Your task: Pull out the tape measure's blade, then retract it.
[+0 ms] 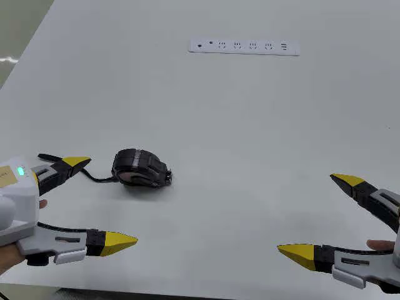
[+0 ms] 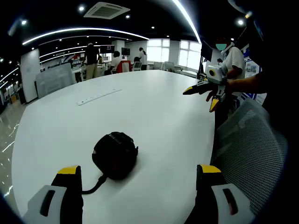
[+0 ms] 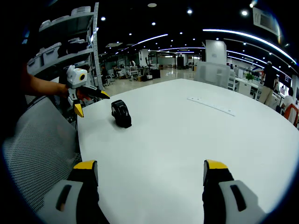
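A black tape measure (image 1: 140,168) lies on the white table (image 1: 237,119), with a short black strap trailing to its left. It sits just ahead of my left gripper (image 1: 106,201), whose yellow-tipped jaws stand wide open and apart from it. From the left gripper view the tape measure (image 2: 115,154) rests between and beyond the jaws of the left gripper (image 2: 140,171). My right gripper (image 1: 322,215) hangs open over the table's near right side, far from the tape measure (image 3: 121,113). The right gripper (image 3: 149,168) holds nothing.
A white power strip (image 1: 244,46) lies flat at the far side of the table. A mesh chair back (image 2: 250,140) stands by the table's near edge. People, desks and shelves sit in the room beyond the table.
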A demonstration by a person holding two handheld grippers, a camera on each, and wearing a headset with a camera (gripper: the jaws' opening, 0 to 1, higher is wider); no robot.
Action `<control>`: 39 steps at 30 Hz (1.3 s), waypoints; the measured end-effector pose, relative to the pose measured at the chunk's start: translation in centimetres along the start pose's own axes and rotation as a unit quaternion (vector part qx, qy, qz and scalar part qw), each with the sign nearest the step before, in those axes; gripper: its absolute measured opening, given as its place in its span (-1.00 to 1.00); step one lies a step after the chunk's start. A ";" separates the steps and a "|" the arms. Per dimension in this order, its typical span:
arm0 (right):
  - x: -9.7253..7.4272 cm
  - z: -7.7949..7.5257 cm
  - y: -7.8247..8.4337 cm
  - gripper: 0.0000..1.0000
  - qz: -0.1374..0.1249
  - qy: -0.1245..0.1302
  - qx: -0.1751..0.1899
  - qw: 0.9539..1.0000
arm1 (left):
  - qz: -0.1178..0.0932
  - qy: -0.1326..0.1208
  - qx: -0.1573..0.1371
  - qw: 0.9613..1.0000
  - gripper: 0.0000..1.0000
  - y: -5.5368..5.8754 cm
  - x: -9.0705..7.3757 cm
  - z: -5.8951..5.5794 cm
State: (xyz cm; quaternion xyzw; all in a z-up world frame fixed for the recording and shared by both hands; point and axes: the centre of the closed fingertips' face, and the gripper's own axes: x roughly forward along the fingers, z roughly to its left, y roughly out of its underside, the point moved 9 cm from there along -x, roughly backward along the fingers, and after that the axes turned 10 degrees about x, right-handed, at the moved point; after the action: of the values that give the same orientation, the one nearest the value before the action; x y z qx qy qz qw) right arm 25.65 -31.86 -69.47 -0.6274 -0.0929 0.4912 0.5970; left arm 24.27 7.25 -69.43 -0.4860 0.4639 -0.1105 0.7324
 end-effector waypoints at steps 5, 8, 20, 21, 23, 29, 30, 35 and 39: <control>0.0 0.0 0.0 0.90 0.001 0.000 0.000 1.000 | 0.000 0.000 0.001 1.000 0.99 -0.1 0.0 0.0; 0.0 0.0 0.0 0.90 0.001 -0.001 -0.001 1.000 | 0.001 0.000 0.003 1.000 0.99 -0.1 0.0 0.0; -0.1 -0.2 -0.1 0.89 0.009 -0.001 -0.009 1.000 | 0.004 0.001 0.009 1.000 0.99 -0.3 -0.1 0.3; -0.1 -0.3 -0.2 0.89 0.009 -0.001 -0.010 1.000 | 0.005 0.002 0.011 1.000 0.99 -0.3 -0.1 0.4; -0.2 -0.5 -0.3 0.88 0.009 -0.002 -0.011 1.000 | 0.006 0.003 0.014 1.000 0.98 -0.4 -0.1 0.5; -0.1 -0.9 -0.8 0.86 0.013 -0.008 -0.020 1.000 | 0.009 0.008 0.021 1.000 0.97 -0.6 -0.1 1.3; 0.0 -1.0 -0.9 0.85 0.012 -0.010 -0.022 1.000 | 0.010 0.009 0.022 1.000 0.97 -0.7 0.0 1.4; 0.5 -1.2 -1.4 0.80 0.015 -0.025 -0.037 0.999 | 0.019 0.024 0.035 0.999 0.92 -0.9 0.2 1.9; 1.2 -1.3 -1.8 0.77 0.020 -0.036 -0.049 0.998 | 0.025 0.034 0.047 0.998 0.90 -1.1 0.5 2.5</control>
State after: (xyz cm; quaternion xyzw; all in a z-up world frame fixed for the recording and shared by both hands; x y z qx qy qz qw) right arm 28.08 -31.35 -68.79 -0.6397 -0.1261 0.5199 0.5519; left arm 26.82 7.93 -68.52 -0.4354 0.4951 -0.1306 0.7405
